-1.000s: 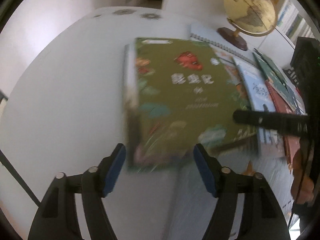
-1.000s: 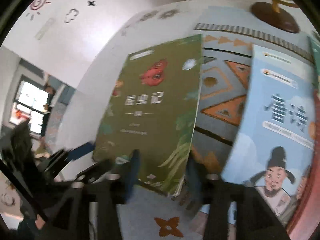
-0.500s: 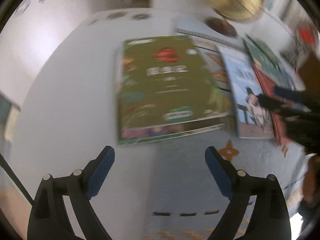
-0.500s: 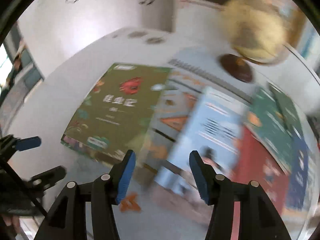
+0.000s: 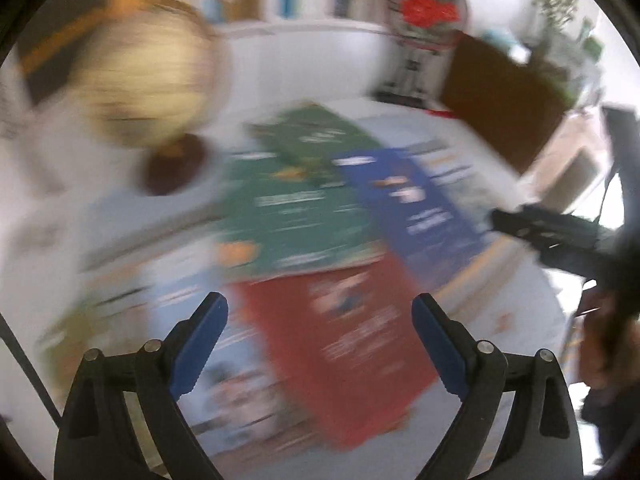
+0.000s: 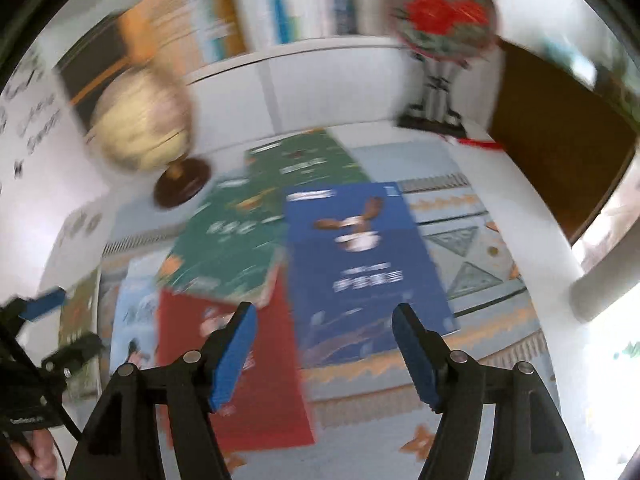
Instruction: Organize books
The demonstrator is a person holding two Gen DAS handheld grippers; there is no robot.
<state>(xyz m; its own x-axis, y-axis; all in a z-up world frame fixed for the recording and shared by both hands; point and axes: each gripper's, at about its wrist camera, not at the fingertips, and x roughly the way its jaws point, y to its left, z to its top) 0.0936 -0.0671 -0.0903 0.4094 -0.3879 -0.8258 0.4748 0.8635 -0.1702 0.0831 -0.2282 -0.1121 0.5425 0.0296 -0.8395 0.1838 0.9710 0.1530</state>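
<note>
Left wrist view, heavily blurred: left gripper, jaws opening, blue pads spread wide, nothing between them, held above the books. Below it, a red book lying flat on a patterned mat; a light blue book partly under the red book's left edge; a green book behind the red one; a blue book to the right, overlapping the green. A globe on a dark round base stands at the far left.

Right wrist view: right gripper, jaws opening, pads apart, empty, above the join of the red and blue books. A second green book lies behind the first, partly covered by it. An olive book at the far left of the row, mostly hidden. A round ornament with red flowers on a stand at the back right.
</note>
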